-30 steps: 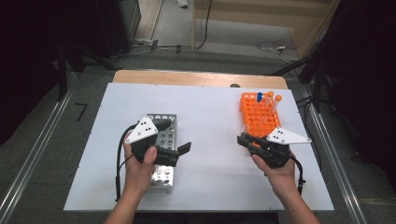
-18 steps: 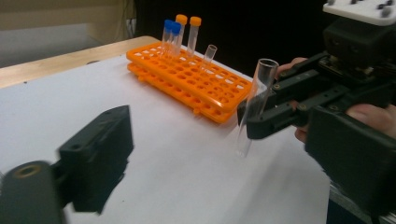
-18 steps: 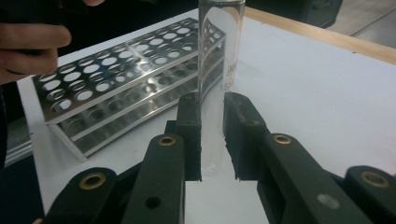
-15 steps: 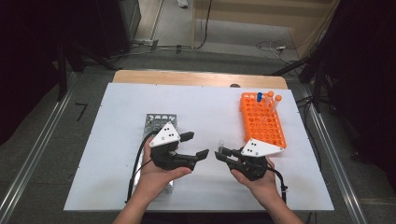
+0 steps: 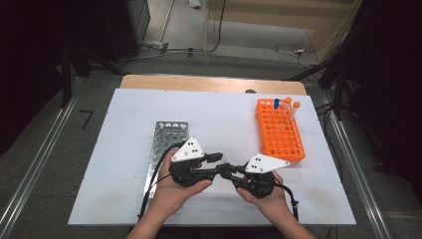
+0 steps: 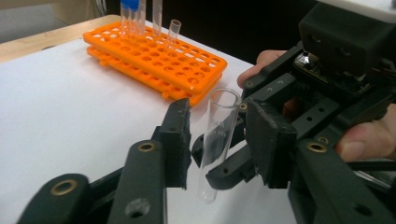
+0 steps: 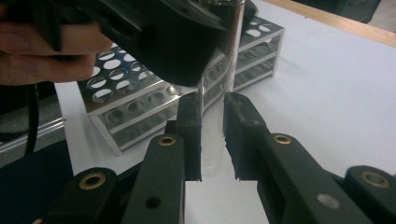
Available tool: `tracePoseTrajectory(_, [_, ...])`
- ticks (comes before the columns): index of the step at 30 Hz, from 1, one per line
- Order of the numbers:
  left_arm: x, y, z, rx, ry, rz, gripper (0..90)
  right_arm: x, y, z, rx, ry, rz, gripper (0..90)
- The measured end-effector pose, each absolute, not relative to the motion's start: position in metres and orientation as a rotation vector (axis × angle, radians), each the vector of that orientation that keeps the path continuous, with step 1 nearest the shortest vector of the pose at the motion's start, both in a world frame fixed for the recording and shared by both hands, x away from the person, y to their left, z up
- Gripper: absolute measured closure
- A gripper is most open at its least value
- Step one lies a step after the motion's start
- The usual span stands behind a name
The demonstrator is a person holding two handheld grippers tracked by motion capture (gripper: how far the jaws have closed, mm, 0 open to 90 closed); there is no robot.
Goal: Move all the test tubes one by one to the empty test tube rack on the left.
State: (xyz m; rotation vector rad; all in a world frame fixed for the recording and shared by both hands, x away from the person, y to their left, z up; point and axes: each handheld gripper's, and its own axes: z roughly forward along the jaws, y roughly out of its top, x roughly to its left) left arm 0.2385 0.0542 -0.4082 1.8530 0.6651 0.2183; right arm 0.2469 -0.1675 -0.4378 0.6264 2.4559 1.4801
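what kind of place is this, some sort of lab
Probably a lab-style test bench set up for recording. A white table carries an orange tube rack with a few tubes and a metal tube rack, and a clear test tube sits between hand-held tongs. Cables cross the floor behind.

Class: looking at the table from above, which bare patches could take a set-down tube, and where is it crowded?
Free: the strip between the metal rack and orange rack, and the left margin of the table. Crowded: front centre, where both tools meet.
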Motion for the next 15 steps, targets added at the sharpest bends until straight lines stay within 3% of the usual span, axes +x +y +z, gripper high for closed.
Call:
tracePoseTrajectory(5, [0.2382, 0.0528, -0.409, 1.867, 0.664, 0.226, 75.1, 0.2448, -0.1643, -0.4386, 0.613, 2.465, 1.471, 74.0])
tracePoseTrajectory(15, [0.2393, 0.0539, -0.4094, 1.87, 0.678, 0.246, 76.2, 0.2472, -0.1652, -0.442, 0.624, 2.467, 1.503, 70.9])
